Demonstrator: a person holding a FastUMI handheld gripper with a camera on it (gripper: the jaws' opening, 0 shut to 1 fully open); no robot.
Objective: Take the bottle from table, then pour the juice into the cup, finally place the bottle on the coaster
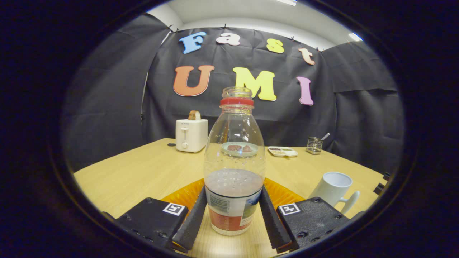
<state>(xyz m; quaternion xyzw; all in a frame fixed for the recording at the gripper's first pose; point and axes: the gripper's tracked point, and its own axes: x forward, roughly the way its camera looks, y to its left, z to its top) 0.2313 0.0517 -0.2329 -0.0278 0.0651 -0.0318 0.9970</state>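
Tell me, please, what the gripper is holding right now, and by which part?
The gripper holds the bottle by its lower, labelled body, one finger pressing each side.

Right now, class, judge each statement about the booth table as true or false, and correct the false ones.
1. The bottle stands upright between the gripper fingers. True.
2. The bottle wears its cap. False: its neck is open.
3. The cup is white with a handle. True.
4. The toaster is black. False: it is white.
5. The orange coaster lies behind the bottle. True.
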